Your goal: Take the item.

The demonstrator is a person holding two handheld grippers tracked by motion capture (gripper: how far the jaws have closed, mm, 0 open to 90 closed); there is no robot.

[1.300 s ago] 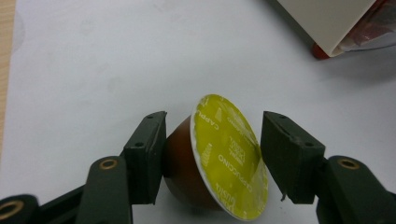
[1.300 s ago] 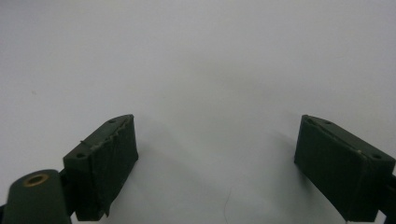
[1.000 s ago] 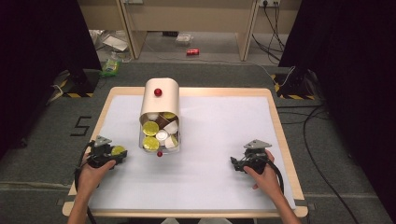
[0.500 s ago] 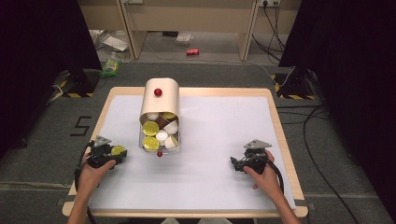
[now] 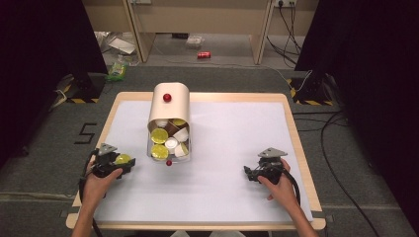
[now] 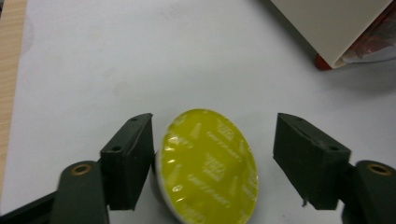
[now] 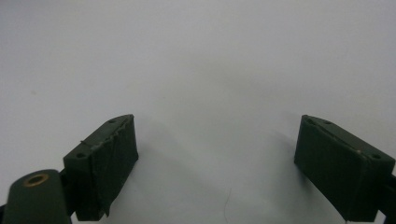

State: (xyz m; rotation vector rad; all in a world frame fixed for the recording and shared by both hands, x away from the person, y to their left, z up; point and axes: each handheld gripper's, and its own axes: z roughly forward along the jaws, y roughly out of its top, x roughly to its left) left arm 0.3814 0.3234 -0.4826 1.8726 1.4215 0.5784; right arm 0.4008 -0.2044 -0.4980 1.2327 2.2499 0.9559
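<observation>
left gripper (image 6: 212, 154): my jaws just opening, yellow capsule (image 6: 208, 163) between, touching 1 jaw, unclamped
right gripper (image 7: 215, 158): wide, empty

Round coffee pod (image 6: 208, 165) w/ shiny yellow foil lid, lying tilted on white tabletop (image 6: 140, 60), near left edge.

The high view looks forward and down over the whole table (image 5: 296, 148). Each gripper view sits close above the white surface, looking along its own jaws. The left gripper view shares the yellow capsule (image 6: 208, 163) and the container's (image 6: 327, 28) corner at upper right with the high view.
</observation>
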